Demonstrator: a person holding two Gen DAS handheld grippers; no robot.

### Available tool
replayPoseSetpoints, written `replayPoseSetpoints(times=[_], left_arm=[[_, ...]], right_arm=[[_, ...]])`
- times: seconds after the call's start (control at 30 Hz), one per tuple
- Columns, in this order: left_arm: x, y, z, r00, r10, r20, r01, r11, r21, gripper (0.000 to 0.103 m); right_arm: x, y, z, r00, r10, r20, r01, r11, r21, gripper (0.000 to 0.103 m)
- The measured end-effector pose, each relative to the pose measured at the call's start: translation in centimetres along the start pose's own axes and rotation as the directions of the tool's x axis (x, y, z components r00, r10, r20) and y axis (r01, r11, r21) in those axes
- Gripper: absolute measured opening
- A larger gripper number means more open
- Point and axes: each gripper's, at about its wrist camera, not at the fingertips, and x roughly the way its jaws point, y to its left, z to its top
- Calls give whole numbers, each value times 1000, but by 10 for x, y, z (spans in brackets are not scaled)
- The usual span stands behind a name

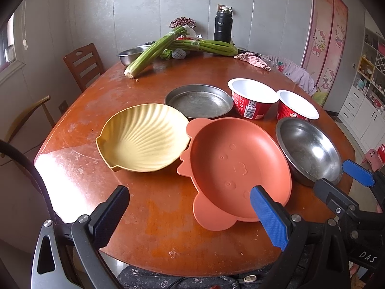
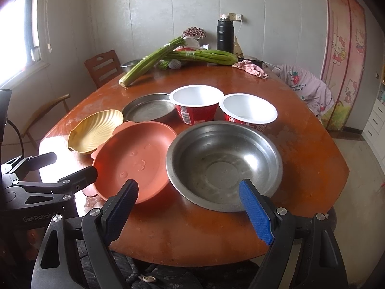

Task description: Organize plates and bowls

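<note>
On the brown table (image 1: 154,216) lie a yellow shell-shaped plate (image 1: 144,137), an orange animal-shaped plate (image 1: 238,166), a flat steel plate (image 1: 198,101), a steel bowl (image 1: 309,149) and two red paper bowls (image 1: 252,98) (image 1: 297,107). My left gripper (image 1: 190,209) is open and empty, hovering at the near edge before the orange plate. My right gripper (image 2: 189,204) is open and empty, just before the steel bowl (image 2: 223,163). The orange plate (image 2: 134,159) and the yellow plate (image 2: 96,130) lie to its left.
Celery bunches (image 1: 154,50), a steel basin (image 1: 131,55), a black flask (image 1: 222,26) and a pink cloth (image 1: 252,60) lie at the table's far end. Wooden chairs (image 1: 83,65) stand at the left. A cabinet (image 1: 365,101) stands at the right.
</note>
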Motion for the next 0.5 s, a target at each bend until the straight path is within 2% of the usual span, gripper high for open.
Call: replayPoseSetpoints(times=[0.5], left_arm=[[5, 25, 19, 1000, 9, -11, -9, 999, -34, 101]], right_arm=[[6, 14, 25, 1000, 4, -12, -4, 1000, -25, 87]])
